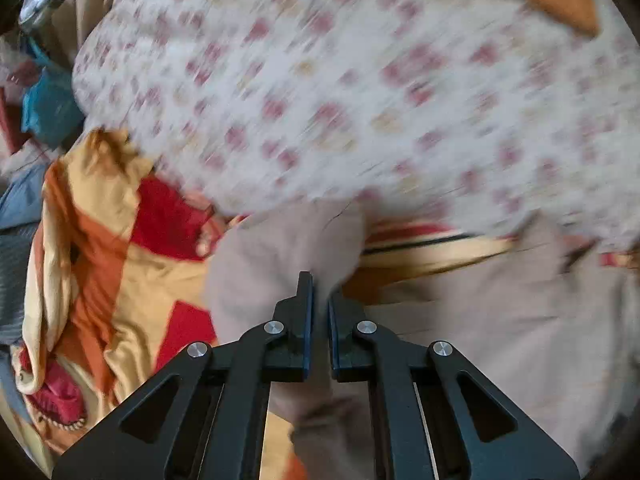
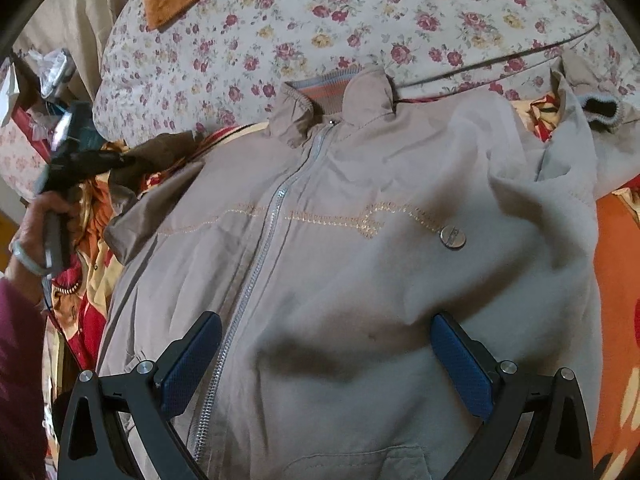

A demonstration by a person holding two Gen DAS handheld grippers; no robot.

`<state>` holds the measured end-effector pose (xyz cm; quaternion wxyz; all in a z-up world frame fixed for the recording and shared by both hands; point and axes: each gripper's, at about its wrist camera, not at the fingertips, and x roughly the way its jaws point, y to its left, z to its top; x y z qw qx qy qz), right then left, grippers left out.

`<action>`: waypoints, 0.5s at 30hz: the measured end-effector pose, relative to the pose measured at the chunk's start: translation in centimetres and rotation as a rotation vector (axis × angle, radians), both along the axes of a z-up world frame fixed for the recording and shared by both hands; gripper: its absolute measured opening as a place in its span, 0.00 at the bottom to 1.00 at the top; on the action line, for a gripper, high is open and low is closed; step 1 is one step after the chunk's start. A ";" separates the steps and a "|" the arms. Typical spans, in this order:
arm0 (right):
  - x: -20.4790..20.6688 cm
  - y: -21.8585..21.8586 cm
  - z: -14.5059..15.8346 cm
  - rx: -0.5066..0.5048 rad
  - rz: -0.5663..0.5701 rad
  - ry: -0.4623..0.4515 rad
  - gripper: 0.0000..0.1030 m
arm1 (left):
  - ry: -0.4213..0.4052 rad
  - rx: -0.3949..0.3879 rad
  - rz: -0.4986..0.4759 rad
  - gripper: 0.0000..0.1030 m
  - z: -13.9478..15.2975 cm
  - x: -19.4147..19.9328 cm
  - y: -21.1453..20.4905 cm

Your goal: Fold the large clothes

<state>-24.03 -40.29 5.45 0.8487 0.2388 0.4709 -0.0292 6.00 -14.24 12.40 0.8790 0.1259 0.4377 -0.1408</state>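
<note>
Floral cotton first: a big white bedsheet [image 2: 360,20] strewn with red and yellow roses fills the top of the right wrist view, and it streaks across the left wrist view in heavy blur. Below it comes a blanket [image 1: 120,272] in yellow, orange and red patches, bunched up on the left side. Spread on top of that blanket is the jacket [image 2: 340,260], beige, front up, collar toward the floral sheet, taking up nearly the whole centre of the right view. Its right-hand sleeve is folded up near the collar, the grey knit cuff [image 2: 600,108] lying at the sheet's edge. A silver zipper [image 2: 256,248] runs closed from the collar down the left of centre, and a pale stitched line crosses the chest. A round metal button [image 2: 453,237] sits just under that stitching.

The right tool [image 2: 326,348] hangs over the lower front of the jacket, fingers spread wide, blue pads [image 2: 460,360] either side of a soft fold, gripping nothing. The left tool [image 1: 320,300] is pinched tight on a bunch of the jacket's beige fabric, which bulges up around the tips. In the right view, that left tool shows at far left in the person's hand [image 2: 40,220], its tip on dark fabric at the jacket's edge.
</note>
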 end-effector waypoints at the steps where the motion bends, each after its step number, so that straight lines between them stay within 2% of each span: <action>1: -0.1 -0.1 0.1 0.001 -0.005 -0.003 1.00 | -0.010 -0.016 -0.024 0.05 0.8 -0.7 -0.5; 3: -0.3 -0.2 0.3 0.004 -0.015 -0.009 1.00 | -0.045 -0.019 -0.063 0.05 2.2 -2.0 -1.6; 5: -0.6 -0.2 0.6 0.005 -0.026 -0.017 1.00 | -0.052 -0.021 -0.063 0.03 2.7 -2.6 -2.1; 8: -1.1 -0.3 1.1 0.014 -0.039 -0.030 1.00 | -0.017 -0.098 -0.080 0.02 3.5 -3.6 -2.2; 10: -1.3 -0.4 1.4 0.013 -0.042 -0.043 1.00 | -0.051 -0.055 -0.103 0.02 4.1 -4.4 -2.8; 13: -1.5 -0.5 1.6 0.028 -0.057 -0.048 1.00 | -0.047 -0.007 -0.057 0.04 3.6 -4.1 -2.8; 14: -1.5 -0.5 1.6 0.043 -0.059 -0.047 1.00 | -0.026 0.008 -0.044 0.12 3.0 -3.7 -2.7; 15: -1.6 -0.5 1.5 0.059 -0.057 -0.047 1.00 | -0.014 0.032 -0.033 0.31 2.2 -3.3 -2.5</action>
